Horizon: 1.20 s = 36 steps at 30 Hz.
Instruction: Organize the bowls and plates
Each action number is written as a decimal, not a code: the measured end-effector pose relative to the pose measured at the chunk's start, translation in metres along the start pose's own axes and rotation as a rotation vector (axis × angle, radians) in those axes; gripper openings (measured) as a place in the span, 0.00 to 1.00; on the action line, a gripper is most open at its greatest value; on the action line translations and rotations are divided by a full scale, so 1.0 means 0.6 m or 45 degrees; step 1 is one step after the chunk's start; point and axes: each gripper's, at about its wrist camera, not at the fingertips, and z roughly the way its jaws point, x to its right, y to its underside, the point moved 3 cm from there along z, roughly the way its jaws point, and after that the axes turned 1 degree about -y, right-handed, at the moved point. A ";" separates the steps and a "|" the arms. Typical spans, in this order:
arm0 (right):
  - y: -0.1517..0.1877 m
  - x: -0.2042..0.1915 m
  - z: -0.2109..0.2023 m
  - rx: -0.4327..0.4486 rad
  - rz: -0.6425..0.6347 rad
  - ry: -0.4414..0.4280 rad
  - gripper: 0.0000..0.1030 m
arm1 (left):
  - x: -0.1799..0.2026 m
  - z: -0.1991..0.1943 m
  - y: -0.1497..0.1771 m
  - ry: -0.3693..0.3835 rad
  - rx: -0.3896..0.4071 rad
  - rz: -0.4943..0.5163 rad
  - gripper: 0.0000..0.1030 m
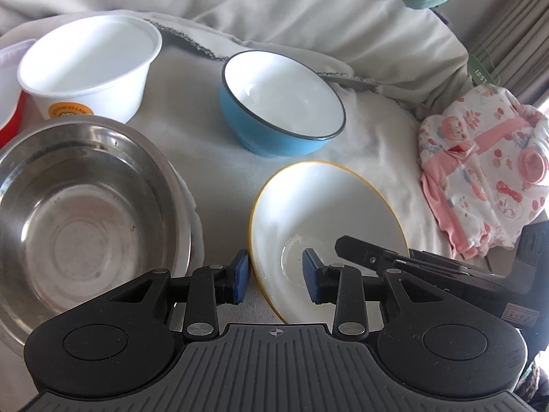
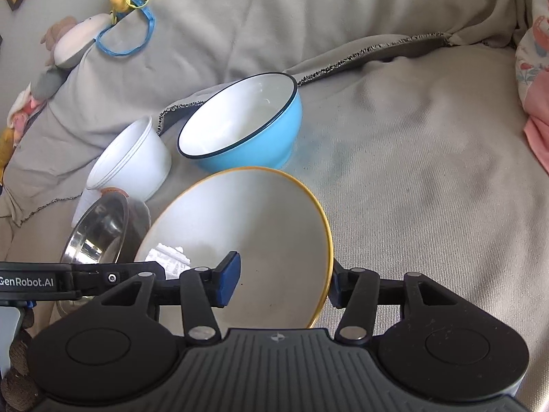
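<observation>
Your left claw straddles the near left rim of the yellow-rimmed plate: one blue pad sits outside the edge, just beside it, the other over the plate's white face. The pads stand apart with gaps on both sides of the rim, so nothing is clamped there. Your right claw straddles the opposite edge of the same plate, one pad over the white face and the other behind the yellow rim; its pads are also spread, and whether the outer one touches the rim you cannot tell.

The plate sits tilted on the grey sofa cover, between your two claws. Just behind it stands the blue bowl, upright and white inside. To the left of the plate is the steel bowl, and behind that the white plastic tub with an orange label. In the left wrist view a folded pink patterned cloth lies well to the right of the plate.
</observation>
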 end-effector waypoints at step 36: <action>-0.073 0.004 -0.055 0.194 -0.133 0.154 0.59 | -0.017 -0.044 -0.104 0.087 0.232 0.031 0.33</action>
